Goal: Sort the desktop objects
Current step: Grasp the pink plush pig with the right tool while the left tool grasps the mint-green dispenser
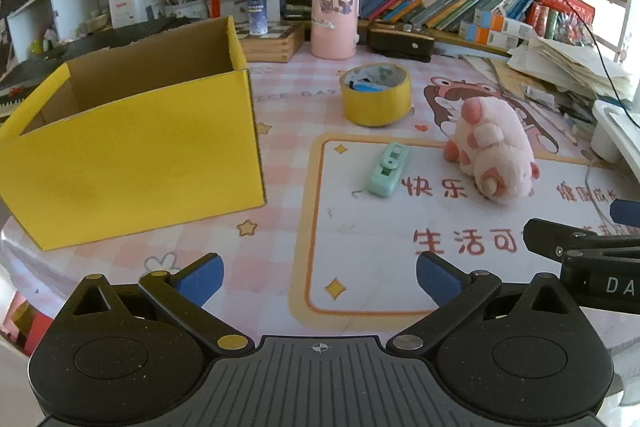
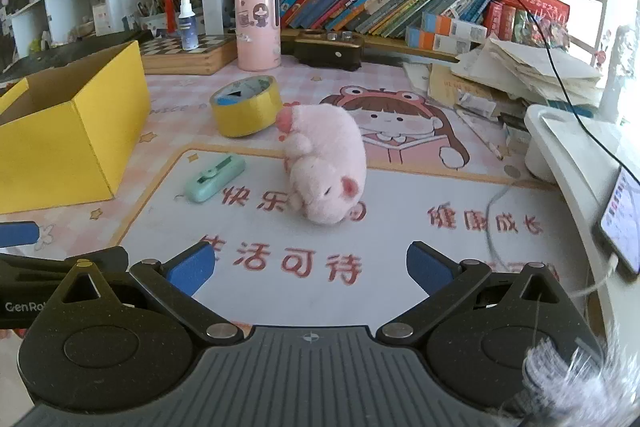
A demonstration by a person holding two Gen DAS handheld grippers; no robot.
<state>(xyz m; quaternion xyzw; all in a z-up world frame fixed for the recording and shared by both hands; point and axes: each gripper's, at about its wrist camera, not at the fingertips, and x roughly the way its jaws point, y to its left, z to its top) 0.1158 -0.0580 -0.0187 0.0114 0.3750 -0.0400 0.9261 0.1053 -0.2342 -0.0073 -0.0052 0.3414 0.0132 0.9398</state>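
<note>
**Handling assessment: three loose items, box standing ready**

Cluttered shelving and leaning books back a desk covered by a pink cartoon-printed desk mat (image 2: 400, 247).

Item 1: open yellow cardboard box (image 1: 132, 155), at the mat's left side, upright, with no contents visible from these angles. Judged the receptacle; light and stiff.

Item 2: pink plush pig toy (image 2: 326, 167), lying on its side near the mat's centre, apart from the other items. Judged soft, light and compressible; it should tolerate a firm pinch across the body's middle. Ears and feet are poor holds.

Item 3: yellow roll of wide adhesive tape (image 1: 376, 95), resting flat behind the toy with something blue inside its core. Judged rigid and moderately heavy with a smooth outer wall; pinching one wall through the core seems safer than spanning it.

Item 4: mint-green plastic correction-tape dispenser (image 1: 389, 169), lying flat between box and toy. Judged hard, light and slippery; grip across its narrow sides.

Tools: left gripper (image 1: 318, 277) and right gripper (image 2: 308, 265) both stand spread wide, holding nothing, short of all items.
</note>
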